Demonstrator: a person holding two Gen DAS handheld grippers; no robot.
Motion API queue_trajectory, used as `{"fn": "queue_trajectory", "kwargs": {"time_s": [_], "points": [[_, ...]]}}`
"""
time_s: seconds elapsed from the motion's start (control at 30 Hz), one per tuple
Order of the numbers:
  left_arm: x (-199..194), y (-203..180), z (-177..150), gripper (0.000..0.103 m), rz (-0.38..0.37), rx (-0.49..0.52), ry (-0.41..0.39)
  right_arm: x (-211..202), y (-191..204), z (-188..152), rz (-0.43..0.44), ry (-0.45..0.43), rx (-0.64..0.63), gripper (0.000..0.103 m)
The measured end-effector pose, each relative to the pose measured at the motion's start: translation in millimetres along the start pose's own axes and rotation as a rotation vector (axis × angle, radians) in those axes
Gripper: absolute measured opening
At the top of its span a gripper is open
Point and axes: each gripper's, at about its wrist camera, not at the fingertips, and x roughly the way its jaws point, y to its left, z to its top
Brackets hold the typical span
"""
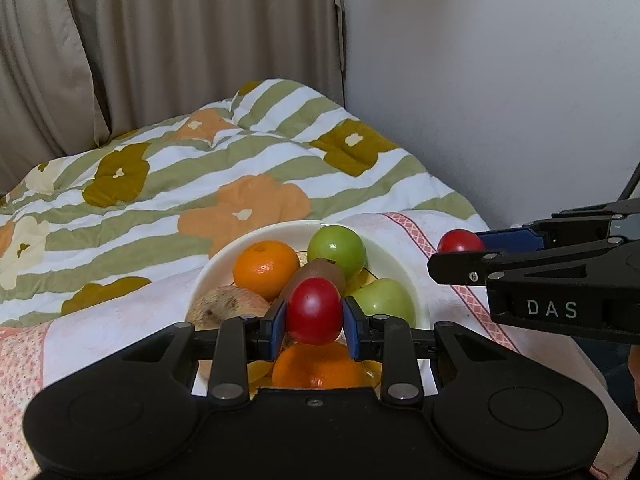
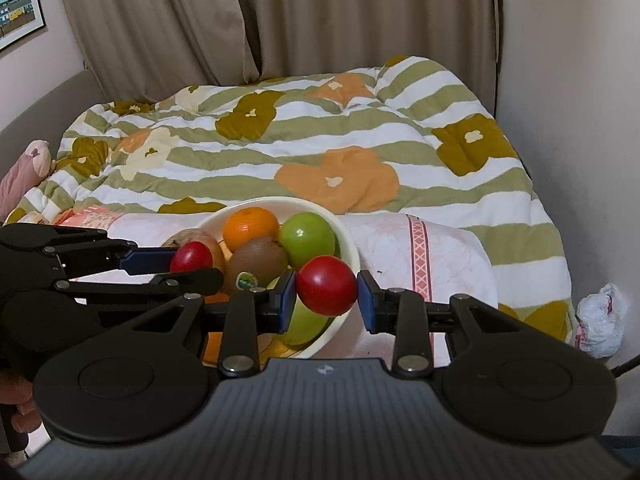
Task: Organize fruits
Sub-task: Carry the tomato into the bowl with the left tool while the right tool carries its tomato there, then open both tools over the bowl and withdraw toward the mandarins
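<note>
Fruit in left gripper: the left gripper [image 1: 315, 326] was clenched on a small red fruit [image 1: 315, 311], blue pads pressed to both its sides, held above the near part of the bowl.
Fruit in right gripper: the right gripper [image 2: 327, 298] was grasping a second red fruit [image 2: 327, 285], the left pad against it and the right pad at most lightly touching, held over the bowl's right rim. The left wrist view showed the same fruit to the right of the bowl.
Bowl: a cream bowl [image 1: 404, 268] sat on a pale cloth with a pink patterned band [image 1: 412, 232], just near of the flowered quilt [image 1: 240, 168].
Bowl contents: an orange [image 1: 266, 268] at far left, a green apple [image 1: 337, 250] at far right, a kiwi [image 1: 318, 274] between them, a second green apple [image 1: 386, 306] at near right, a brownish fruit [image 1: 224, 306] at left, and a second orange [image 1: 318, 370] at the near side.
Progress: judged well along; most fruit already lay in the bowl, and no loose fruit showed on the cloth or quilt.
Remaining: judged to be setting down the two held red fruits; whether they were meant for the bowl could not be told.
Writing: "DAS" read in pale letters on the right gripper's black body in the left wrist view.
Label: a green and white sticker [image 2: 245, 280] sat on the kiwi; its text was too small to read.
Surroundings: beige curtains [image 2: 320, 12] hung at the far side, with a framed picture [image 2: 18, 4] on the wall at far left.
</note>
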Motion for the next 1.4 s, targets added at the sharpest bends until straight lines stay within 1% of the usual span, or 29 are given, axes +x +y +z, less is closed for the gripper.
{"fn": "queue_trajectory", "kwargs": {"time_s": [0.2, 0.37, 0.4, 0.43, 0.47, 0.5, 0.53, 0.67, 0.8, 0.93, 1.3, 1.33, 1.37, 1.4], "points": [[21, -9, -1, 0.033, 0.033, 0.028, 0.039, 17, -10, 4, 0.021, 0.015, 0.020, 0.048], [30, -13, -2, 0.034, 0.049, 0.041, 0.058, 27, -13, 5, 0.033, 0.031, 0.019, 0.048], [30, -14, -1, 0.039, 0.055, 0.041, 0.054, 28, -14, 5, 0.033, 0.032, 0.019, 0.048], [29, -14, -1, 0.055, 0.059, 0.039, 0.050, 29, -15, 6, 0.034, 0.033, 0.019, 0.048], [26, -14, 0, 0.064, 0.051, 0.034, 0.042, 29, -15, 6, 0.035, 0.033, 0.020, 0.048], [24, -14, 0, 0.084, 0.049, 0.030, 0.033, 29, -15, 6, 0.036, 0.033, 0.019, 0.048], [20, -13, 0, 0.091, 0.055, 0.029, 0.020, 29, -15, 6, 0.035, 0.032, 0.018, 0.048], [6, -10, 0, 0.092, 0.068, 0.022, -0.009, 35, -15, 9, 0.049, 0.037, 0.009, 0.048], [-4, -2, -2, 0.095, 0.081, -0.020, -0.019, 43, -13, 14, 0.060, 0.045, -0.002, 0.048], [-12, 6, -4, 0.095, 0.093, -0.057, -0.024, 53, -9, 18, 0.070, 0.048, -0.013, 0.048], [-21, 29, -8, 0.096, 0.122, -0.137, -0.007, 73, -7, 18, 0.084, 0.061, -0.007, 0.048], [-21, 29, -9, 0.096, 0.124, -0.138, -0.007, 73, -7, 18, 0.084, 0.062, -0.009, 0.049], [-21, 30, -10, 0.096, 0.126, -0.138, -0.007, 74, -7, 18, 0.083, 0.064, -0.009, 0.052], [-21, 30, -11, 0.096, 0.128, -0.139, -0.005, 75, -7, 17, 0.081, 0.067, -0.009, 0.059]]}}
